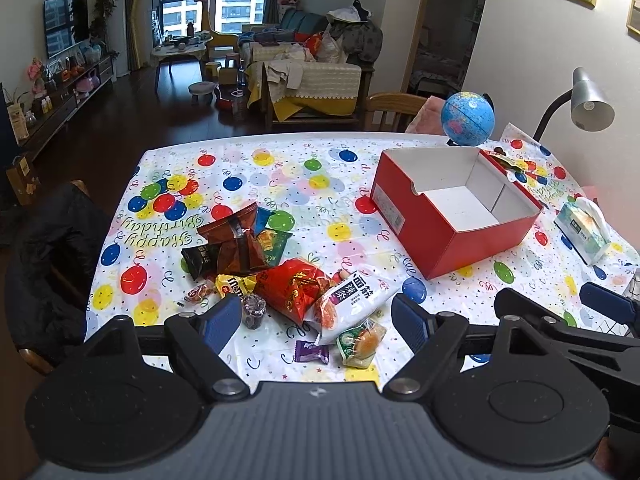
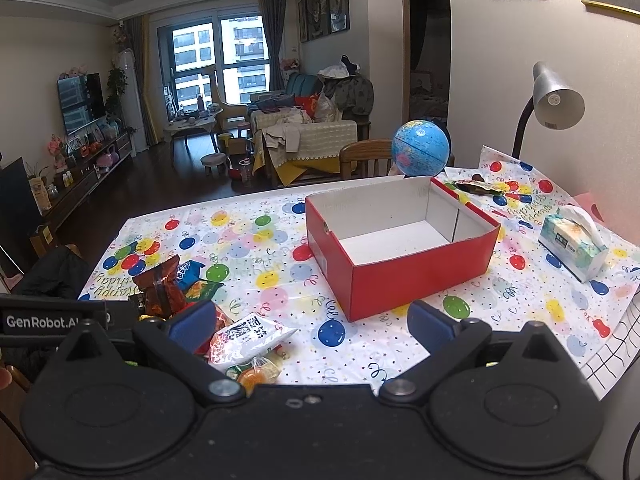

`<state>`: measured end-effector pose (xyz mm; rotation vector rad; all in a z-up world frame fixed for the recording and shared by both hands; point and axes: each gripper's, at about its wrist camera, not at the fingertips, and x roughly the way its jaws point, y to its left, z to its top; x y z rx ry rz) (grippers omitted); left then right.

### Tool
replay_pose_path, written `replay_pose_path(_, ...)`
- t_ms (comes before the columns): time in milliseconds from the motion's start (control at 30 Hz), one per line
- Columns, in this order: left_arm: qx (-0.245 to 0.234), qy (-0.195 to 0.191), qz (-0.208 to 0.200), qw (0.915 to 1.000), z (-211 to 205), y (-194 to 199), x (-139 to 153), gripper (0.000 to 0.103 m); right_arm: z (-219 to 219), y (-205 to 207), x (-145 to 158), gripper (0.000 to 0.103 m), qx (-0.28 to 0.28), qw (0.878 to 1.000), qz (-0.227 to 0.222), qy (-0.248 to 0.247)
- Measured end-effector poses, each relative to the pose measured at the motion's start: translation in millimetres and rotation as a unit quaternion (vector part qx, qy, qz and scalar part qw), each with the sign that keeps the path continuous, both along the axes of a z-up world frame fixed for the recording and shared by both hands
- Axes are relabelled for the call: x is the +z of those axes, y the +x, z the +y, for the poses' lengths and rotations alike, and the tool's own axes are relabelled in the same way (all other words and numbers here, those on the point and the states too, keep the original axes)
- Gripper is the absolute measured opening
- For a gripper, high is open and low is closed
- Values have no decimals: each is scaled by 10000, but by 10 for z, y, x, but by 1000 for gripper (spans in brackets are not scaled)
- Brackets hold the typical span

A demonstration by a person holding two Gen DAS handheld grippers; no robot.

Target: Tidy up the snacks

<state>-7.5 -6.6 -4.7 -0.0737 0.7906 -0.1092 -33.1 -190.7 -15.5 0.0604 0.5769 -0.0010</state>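
A heap of snack packets lies on the balloon-print tablecloth: a brown bag, a red bag, a white packet with black characters, a yellow candy bag, a small green packet and a purple sweet. An empty red cardboard box stands to their right. My left gripper hovers open just above the near edge of the heap, holding nothing. In the right wrist view my right gripper is open and empty, between the white packet and the red box.
A tissue pack lies right of the box. A blue globe, a desk lamp and one more wrapper are behind it. Wooden chairs stand at the far edge; a dark jacket hangs on one at the left.
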Motion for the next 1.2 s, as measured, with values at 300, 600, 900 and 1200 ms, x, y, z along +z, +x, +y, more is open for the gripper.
replay_pose_path(300, -3, -41, -14, 10000, 15, 3, 4, 82, 9, 20, 5, 101, 17, 10000, -46, 49)
replay_pose_path(600, 8, -40, -47, 10000, 10, 36, 26, 82, 30, 20, 16, 101, 28, 9999, -130, 17)
replay_pose_path(900, 105, -102, 54, 9999, 58, 114, -23, 82, 57, 64, -12, 101, 85, 9999, -126, -60)
replay_pose_path(1200, 334, -147, 110, 9993, 208, 279, -198, 82, 54, 221, -150, 99, 206, 9997, -36, -148)
